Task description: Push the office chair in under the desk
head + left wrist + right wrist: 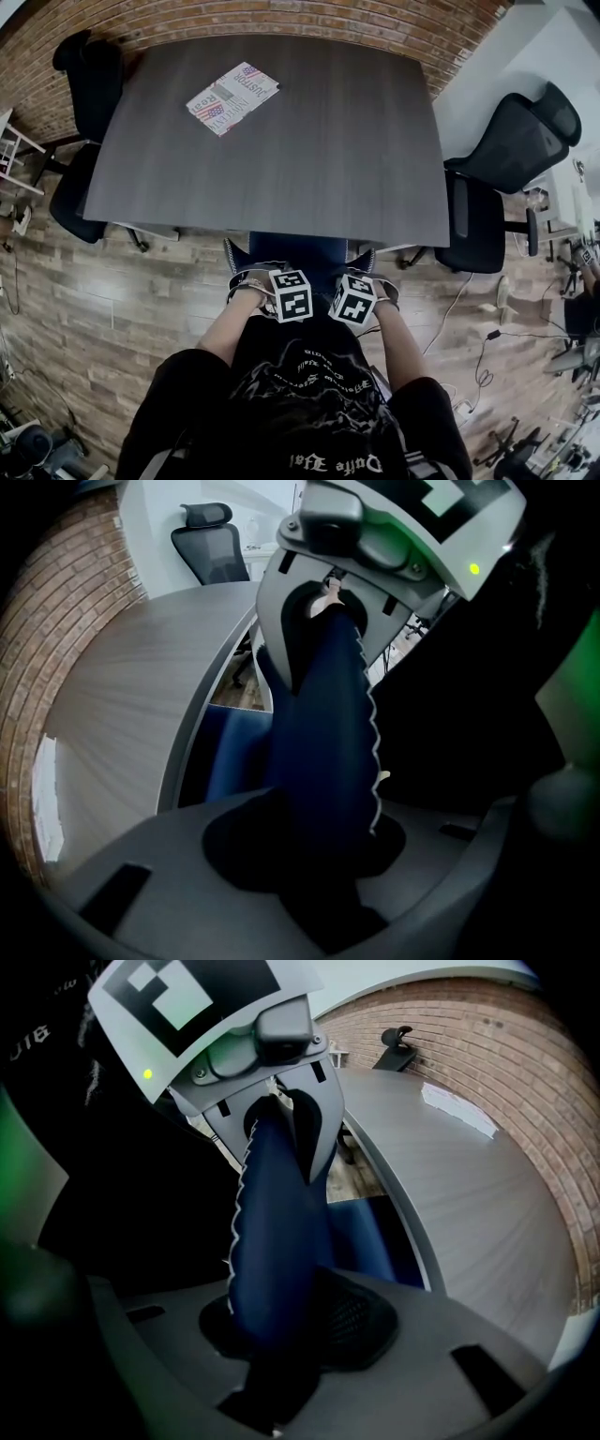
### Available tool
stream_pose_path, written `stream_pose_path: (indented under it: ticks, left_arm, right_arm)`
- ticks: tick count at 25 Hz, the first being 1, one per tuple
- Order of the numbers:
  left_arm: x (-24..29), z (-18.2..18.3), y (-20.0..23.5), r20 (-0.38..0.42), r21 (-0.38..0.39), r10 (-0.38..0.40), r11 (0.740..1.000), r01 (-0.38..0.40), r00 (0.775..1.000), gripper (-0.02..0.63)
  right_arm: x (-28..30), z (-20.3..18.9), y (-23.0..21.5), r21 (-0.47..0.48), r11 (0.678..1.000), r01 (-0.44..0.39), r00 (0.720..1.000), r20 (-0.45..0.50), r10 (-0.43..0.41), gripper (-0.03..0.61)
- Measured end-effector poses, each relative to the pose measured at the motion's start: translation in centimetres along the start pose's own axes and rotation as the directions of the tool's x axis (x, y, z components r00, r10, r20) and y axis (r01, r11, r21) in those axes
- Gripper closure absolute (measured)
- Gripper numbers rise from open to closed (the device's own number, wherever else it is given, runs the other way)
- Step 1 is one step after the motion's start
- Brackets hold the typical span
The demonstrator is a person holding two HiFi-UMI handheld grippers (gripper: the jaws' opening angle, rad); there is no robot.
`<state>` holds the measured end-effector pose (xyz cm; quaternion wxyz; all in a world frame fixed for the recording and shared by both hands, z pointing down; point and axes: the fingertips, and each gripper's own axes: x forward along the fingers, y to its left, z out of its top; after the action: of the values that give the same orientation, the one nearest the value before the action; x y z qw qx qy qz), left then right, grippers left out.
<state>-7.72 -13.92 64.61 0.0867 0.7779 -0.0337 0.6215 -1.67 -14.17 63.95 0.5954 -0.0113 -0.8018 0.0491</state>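
Starting w/ the dark desk [309, 141]: fills mid head view, near edge running across lower middle. Next, blue office chair [300, 251]: sits centred at that near edge, seat hidden beneath the top, showing only the back's upper strip. Reads as nearly done, prob. one last nudge left, then letting go. Can't tell if the back already meets the desk edge. Then left gripper [242, 270] and right gripper [373, 272]: side by side on the back's top edge, one per corner, pointing steeply down. Blue serrated jaws part-closed and, as best judged, clamped on that edge. Smallest: printed paper [232, 97] on far desk top, well apart, no bearing on the push.
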Motion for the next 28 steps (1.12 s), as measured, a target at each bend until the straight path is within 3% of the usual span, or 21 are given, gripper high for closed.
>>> stream_pose_path:
  ticks: [28]
  left_arm:
    - [0.1, 0.8, 3.4, 0.001, -0.006, 0.015, 1.0, -0.015, 1.0, 0.489]
  right_arm:
    - [-0.1, -0.1, -3.6, -0.016, 1.0, 0.015, 1.0, 0.005, -0.015, 0.479]
